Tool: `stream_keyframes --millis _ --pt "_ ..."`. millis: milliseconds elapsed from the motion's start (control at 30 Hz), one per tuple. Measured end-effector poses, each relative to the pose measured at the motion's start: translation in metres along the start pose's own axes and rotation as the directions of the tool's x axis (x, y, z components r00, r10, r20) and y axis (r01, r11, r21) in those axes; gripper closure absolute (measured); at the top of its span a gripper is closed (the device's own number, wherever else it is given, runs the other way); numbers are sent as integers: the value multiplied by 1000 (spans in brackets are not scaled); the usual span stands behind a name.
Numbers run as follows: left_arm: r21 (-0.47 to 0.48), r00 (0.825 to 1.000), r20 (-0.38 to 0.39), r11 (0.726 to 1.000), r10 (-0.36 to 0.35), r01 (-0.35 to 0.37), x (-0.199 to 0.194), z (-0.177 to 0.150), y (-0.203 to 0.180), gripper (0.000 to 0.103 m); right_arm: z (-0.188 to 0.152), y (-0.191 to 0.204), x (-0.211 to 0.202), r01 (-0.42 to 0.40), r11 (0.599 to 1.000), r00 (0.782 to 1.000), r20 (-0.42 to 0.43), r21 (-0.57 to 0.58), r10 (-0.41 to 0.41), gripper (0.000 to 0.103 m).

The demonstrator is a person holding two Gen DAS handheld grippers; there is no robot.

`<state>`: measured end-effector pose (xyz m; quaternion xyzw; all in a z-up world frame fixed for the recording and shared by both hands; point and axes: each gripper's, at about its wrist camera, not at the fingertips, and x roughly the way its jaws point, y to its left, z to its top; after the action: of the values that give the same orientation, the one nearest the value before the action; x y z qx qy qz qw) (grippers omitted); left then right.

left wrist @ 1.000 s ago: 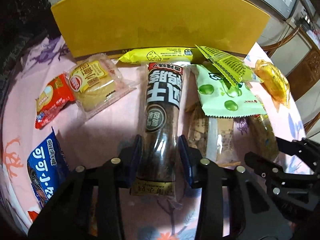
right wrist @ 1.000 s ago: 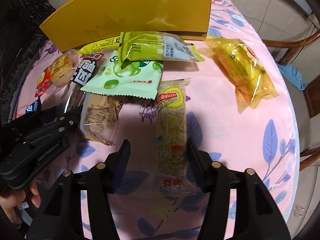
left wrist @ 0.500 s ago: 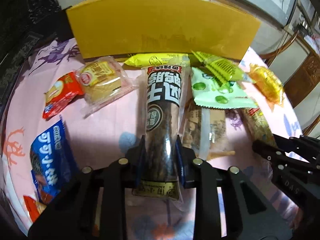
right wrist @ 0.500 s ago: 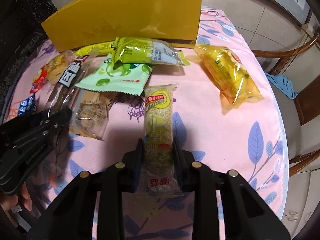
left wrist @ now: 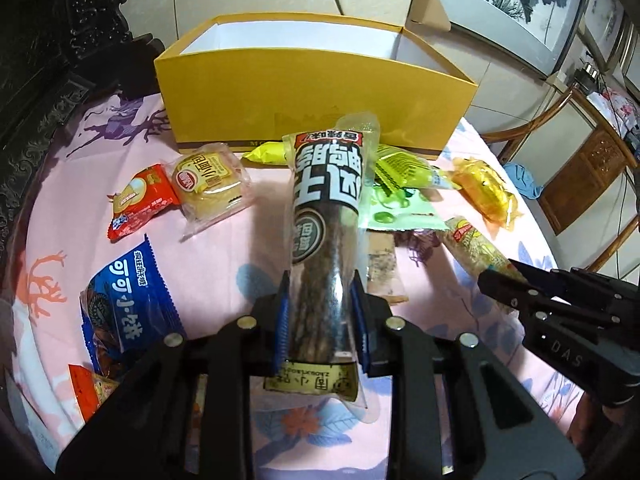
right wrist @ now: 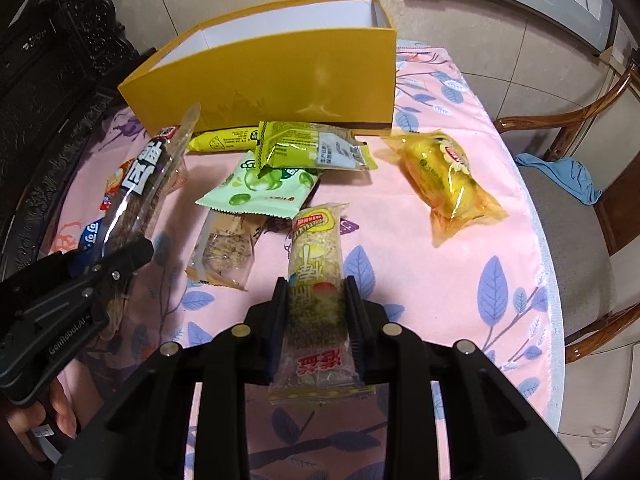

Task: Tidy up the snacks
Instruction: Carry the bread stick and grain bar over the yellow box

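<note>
A round surface [right wrist: 460, 280] under a pink cloth printed with blue leaves and purple deer carries the snacks. At its far side stands an open yellow box [left wrist: 312, 92] with a white inside. In front of the box lie a yellow bar [right wrist: 224, 140], a lime-green packet [right wrist: 312, 148] and a pale green pea packet [right wrist: 260, 194], the lime one overlapping the pea packet. To the right lies a clear yellow bag [right wrist: 448, 180]; near the middle is a clear cracker pack [right wrist: 224, 252]. To the left lie a small cake pack [left wrist: 210, 176], a red packet [left wrist: 140, 200] and a blue packet [left wrist: 128, 300].

The left gripper [left wrist: 320, 320] has its fingers closed on a long dark stick pack [left wrist: 324, 240], held off the cloth and tilted toward the box. The right gripper [right wrist: 316, 320] has its fingers clamped on a grain bar [right wrist: 316, 264], also raised above the cloth. A hand [right wrist: 48, 412] shows at the left gripper's handle.

Around the surface stand wooden chairs [right wrist: 580, 184], one with a blue cloth [right wrist: 560, 172] on its seat. Dark carved furniture [left wrist: 60, 40] fills the left, the floor is pale tile, and framed pictures [left wrist: 512, 4] lean at the far right.
</note>
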<state>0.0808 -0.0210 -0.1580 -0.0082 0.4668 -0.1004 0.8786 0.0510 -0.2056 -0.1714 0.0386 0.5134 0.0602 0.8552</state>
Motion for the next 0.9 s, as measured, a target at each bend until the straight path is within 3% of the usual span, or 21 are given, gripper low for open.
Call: stream_keyframes --millis 533,900 --pt "15 999 38 1000 -26 26 -27 -1 -8 77 -7 -7 -48 -31 999 996 81 15 29 75" --pt "-22 996 78 999 -31 33 -39 19 0 77 17 0 -59 -57 998 990 128 9 55 75"
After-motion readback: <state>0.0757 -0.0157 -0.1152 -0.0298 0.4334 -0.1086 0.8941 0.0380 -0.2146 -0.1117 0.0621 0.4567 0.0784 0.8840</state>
